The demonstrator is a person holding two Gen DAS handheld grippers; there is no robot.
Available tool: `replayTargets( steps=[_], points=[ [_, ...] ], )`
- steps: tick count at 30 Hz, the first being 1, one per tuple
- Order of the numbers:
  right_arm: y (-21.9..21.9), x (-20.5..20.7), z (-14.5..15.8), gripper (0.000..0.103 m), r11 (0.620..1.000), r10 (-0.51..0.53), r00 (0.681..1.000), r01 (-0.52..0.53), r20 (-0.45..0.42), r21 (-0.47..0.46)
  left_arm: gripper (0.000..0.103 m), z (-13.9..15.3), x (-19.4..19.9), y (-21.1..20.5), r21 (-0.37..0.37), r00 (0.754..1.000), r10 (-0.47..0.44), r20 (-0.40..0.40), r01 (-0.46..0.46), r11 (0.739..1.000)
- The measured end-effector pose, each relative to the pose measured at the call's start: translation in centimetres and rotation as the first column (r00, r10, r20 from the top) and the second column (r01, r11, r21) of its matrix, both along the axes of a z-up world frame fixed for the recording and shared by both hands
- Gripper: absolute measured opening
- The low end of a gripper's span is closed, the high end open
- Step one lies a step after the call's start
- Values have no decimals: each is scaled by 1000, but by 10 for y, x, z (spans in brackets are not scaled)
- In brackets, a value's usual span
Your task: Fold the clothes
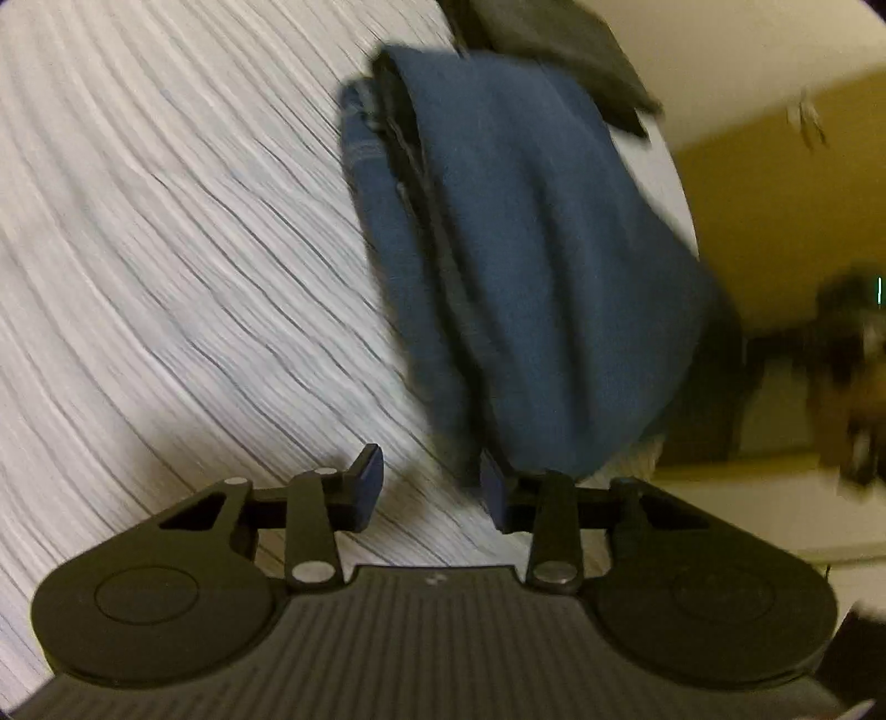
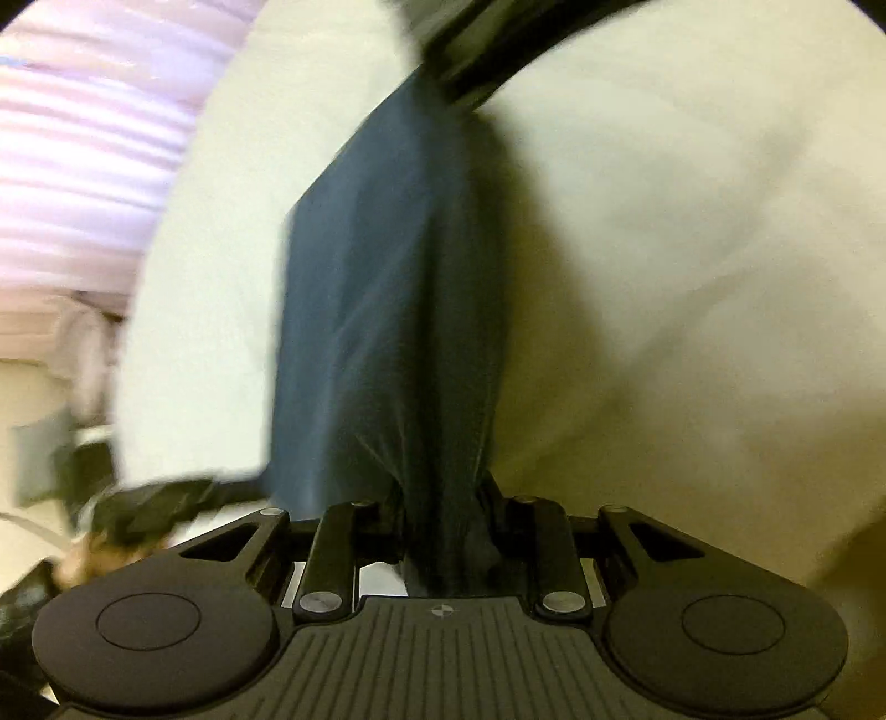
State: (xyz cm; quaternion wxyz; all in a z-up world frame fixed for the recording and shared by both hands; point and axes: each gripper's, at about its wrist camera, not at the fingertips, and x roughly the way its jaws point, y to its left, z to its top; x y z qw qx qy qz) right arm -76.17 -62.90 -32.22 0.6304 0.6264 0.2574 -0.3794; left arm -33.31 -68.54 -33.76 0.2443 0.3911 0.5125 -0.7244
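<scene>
A folded blue denim garment (image 1: 526, 249) lies on the striped white bedsheet (image 1: 166, 221) and reaches down to my left gripper's right finger (image 1: 493, 490). My left gripper (image 1: 431, 479) stands open; only sheet shows in the gap between its pads. In the right wrist view the same blue garment (image 2: 376, 304) hangs stretched forward from my right gripper (image 2: 443, 498), which is shut on a bunched end of it. The cloth hides most of that gripper's fingertips. Both views are blurred.
A black folded cloth (image 1: 554, 44) lies beyond the denim; a dark strip (image 2: 498, 50) crosses the top of the right view. A pale sheet (image 2: 664, 249) fills the background. Past the bed's edge are a yellowish surface (image 1: 775, 194) and a blurred dark shape (image 1: 853, 354).
</scene>
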Motion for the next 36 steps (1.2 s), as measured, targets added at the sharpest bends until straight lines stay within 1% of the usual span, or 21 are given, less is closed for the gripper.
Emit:
replayTargets(
  steps=[2,4,6,7,8,9,10,11,13,15,16,18,19,22,25,28,30,33,34,35,36],
  points=[
    [-5,-40,1,23,999,-2,999,0,-52,-37,32,0,-15,12,-1,1000,-10,8,10,1000],
    [-10,-65,-5,24,998,-6,998,1,-70,-65,32,4,-18,8,-36,1000,0,27,1,999],
    [-10,-74,-17,24,997,9,998,-14,-57,-82,33,9,-20,2,-76,999,15,47,-11,997],
    [-5,-75,-20,26,995,-1,999,-4,-51,-97,34,13,-20,-5,-100,998,22,56,-16,995],
    [1,-77,-23,34,994,-11,999,6,-46,-112,36,18,-20,-15,-129,998,27,65,-18,991],
    [12,-79,-23,37,988,-52,998,45,-42,-150,40,21,-21,-26,-156,997,30,72,-18,988],
    [22,-81,-22,46,978,-92,995,84,-37,-188,42,24,-22,-37,-182,996,33,79,-18,983],
    [32,-75,-21,64,967,-158,987,148,-33,-207,44,26,-23,-50,-200,996,35,80,-18,980],
    [53,-69,-18,80,929,-290,957,278,-16,-242,49,27,-27,-78,-227,997,37,72,-20,974],
    [80,-72,-15,80,887,-393,919,385,20,-254,52,22,-36,-106,-227,999,24,45,-14,974],
    [91,-71,-18,80,872,-432,901,431,49,-233,54,19,-40,-118,-224,999,21,26,-14,975],
    [114,-68,-25,80,835,-507,855,518,104,-186,63,10,-50,-138,-192,999,43,-11,-44,980],
    [122,-65,-34,80,826,-531,837,546,133,-139,63,4,-53,-147,-165,998,59,-27,-62,984],
    [138,-46,-48,80,809,-564,805,583,183,-69,64,-16,-60,-165,-79,996,89,-33,-91,993],
    [136,-31,-63,80,799,-575,786,599,227,-50,64,-28,-59,-173,6,989,123,-79,-123,992],
    [127,-26,-74,81,787,-589,767,616,254,-39,65,-34,-51,-173,78,977,169,-129,-160,984],
    [122,-28,-79,81,779,-598,758,626,260,-33,72,-43,-51,-176,106,975,176,-133,-162,981],
    [118,-36,-86,81,758,-623,729,652,284,-13,73,-57,-52,-181,142,974,181,-136,-162,977],
    [118,-35,-88,81,752,-627,723,659,290,-13,71,-62,-54,-183,153,972,183,-148,-160,975],
    [118,-33,-89,81,747,-632,716,665,297,-12,65,-66,-55,-185,169,969,182,-169,-154,974],
    [120,-35,-90,81,744,-634,712,668,301,-16,62,-70,-56,-185,185,965,188,-185,-154,971]
  ],
)
